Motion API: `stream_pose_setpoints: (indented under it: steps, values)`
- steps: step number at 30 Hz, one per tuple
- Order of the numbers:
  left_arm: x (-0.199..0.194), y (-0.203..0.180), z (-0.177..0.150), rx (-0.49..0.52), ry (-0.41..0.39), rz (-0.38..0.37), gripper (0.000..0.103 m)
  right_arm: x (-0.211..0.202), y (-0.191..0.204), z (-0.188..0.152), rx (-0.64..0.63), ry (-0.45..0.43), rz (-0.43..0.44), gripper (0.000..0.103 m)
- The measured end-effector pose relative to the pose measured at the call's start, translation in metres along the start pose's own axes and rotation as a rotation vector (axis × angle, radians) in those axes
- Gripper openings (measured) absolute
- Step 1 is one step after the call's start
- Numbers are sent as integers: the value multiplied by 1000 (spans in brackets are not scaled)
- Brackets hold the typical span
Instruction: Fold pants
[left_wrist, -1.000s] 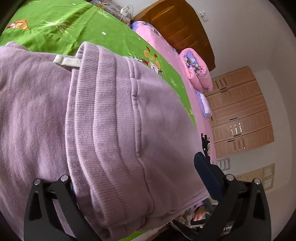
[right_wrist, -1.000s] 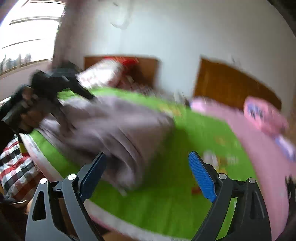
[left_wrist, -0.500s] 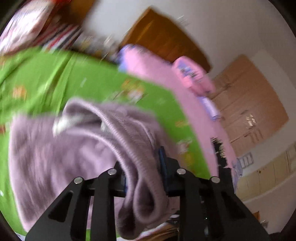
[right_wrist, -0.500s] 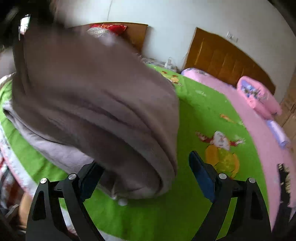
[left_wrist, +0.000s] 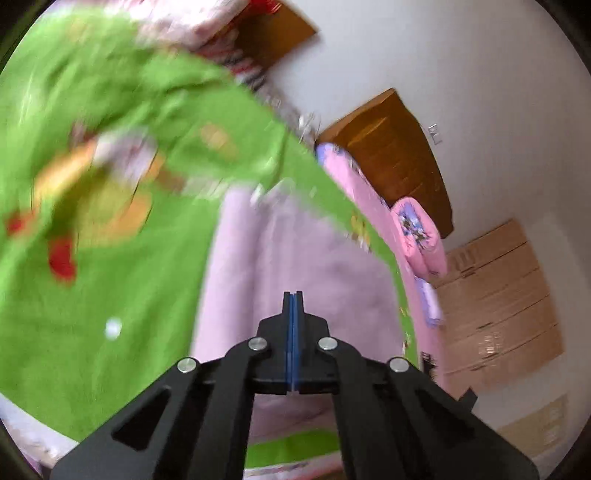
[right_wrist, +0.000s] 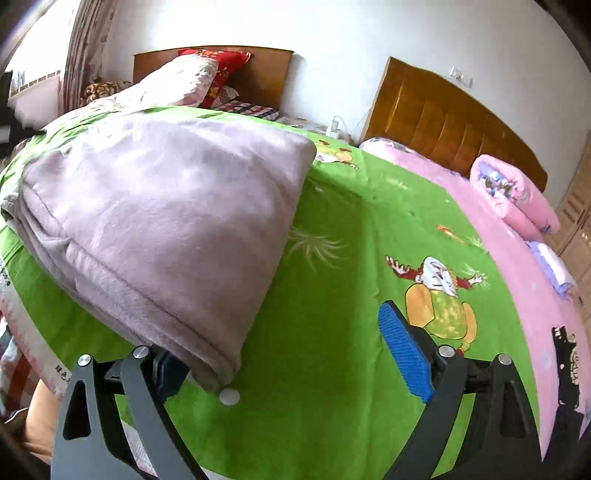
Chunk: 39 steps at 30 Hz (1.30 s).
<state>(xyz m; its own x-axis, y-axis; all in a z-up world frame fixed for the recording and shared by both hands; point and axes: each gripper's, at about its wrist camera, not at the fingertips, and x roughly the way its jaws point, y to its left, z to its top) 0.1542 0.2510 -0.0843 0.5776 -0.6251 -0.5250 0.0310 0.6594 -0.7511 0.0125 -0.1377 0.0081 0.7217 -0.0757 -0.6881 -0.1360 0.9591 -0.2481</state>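
Note:
The lilac pants (right_wrist: 170, 218) lie folded in a thick stack on the green cartoon bedspread (right_wrist: 332, 295). They also show in the blurred left wrist view (left_wrist: 295, 266). My right gripper (right_wrist: 288, 350) is open, low over the bedspread, its left finger (right_wrist: 166, 369) under the stack's near corner and its blue right pad (right_wrist: 402, 350) clear of the cloth. My left gripper (left_wrist: 293, 306) is shut, blue pads pressed together with nothing between them, above the pants.
A pink-covered second bed (right_wrist: 517, 266) with a rolled pink quilt (right_wrist: 513, 195) lies to the right. Wooden headboards (right_wrist: 443, 122) stand at the wall. Pillows (right_wrist: 192, 81) lie at the far end. Wooden wardrobes (left_wrist: 498, 306) stand at the right.
My left gripper let go of the pants' waistband, shut empty and pulled back above them. The pants dropped into a settled folded stack. My right gripper stayed open.

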Motion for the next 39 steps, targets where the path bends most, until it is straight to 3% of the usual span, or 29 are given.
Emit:
stream_pose_setpoints:
  steps: [2, 4, 6, 8, 11, 14, 17, 20, 25, 32, 36, 39]
  values:
    - [3, 11, -6, -26, 6, -20, 0, -1, 2, 1, -11, 3, 0, 89]
    - [-2, 11, -5, -58, -7, -76, 13, -2, 1, 0, -3, 8, 6, 89]
    - [-14, 3, -5, -68, -47, -87, 50, -1, -2, 1, 1, 9, 3, 89]
    - [-24, -8, -9, -65, -62, -125, 67, -1, -3, 2, 2, 8, 0, 89]
    - [-37, -25, -23, -48, -59, -125, 72, -2, -3, 3, 8, 10, 3, 89]
    - [-29, -29, -29, -66, 6, -158, 76, -2, -5, 3, 14, 6, 9, 89]
    - [-13, -28, -32, -65, 48, -130, 76, -1, -6, 2, 22, 5, 17, 89]
    - [-4, -23, -36, -85, 80, -33, 76, -1, -7, 1, 24, 5, 19, 89]
    - [-9, -28, -43, -74, 92, -3, 77, -1, -9, 1, 29, 2, 24, 89]
    - [7, -29, -37, -98, 121, -95, 76, -1, -9, -1, 41, -4, 32, 90]
    - [25, -27, -24, -116, 133, -92, 78, -2, -8, -2, 40, -6, 31, 90]
    - [31, -27, -15, -143, 124, -129, 85, -2, -8, -3, 49, -8, 35, 90]
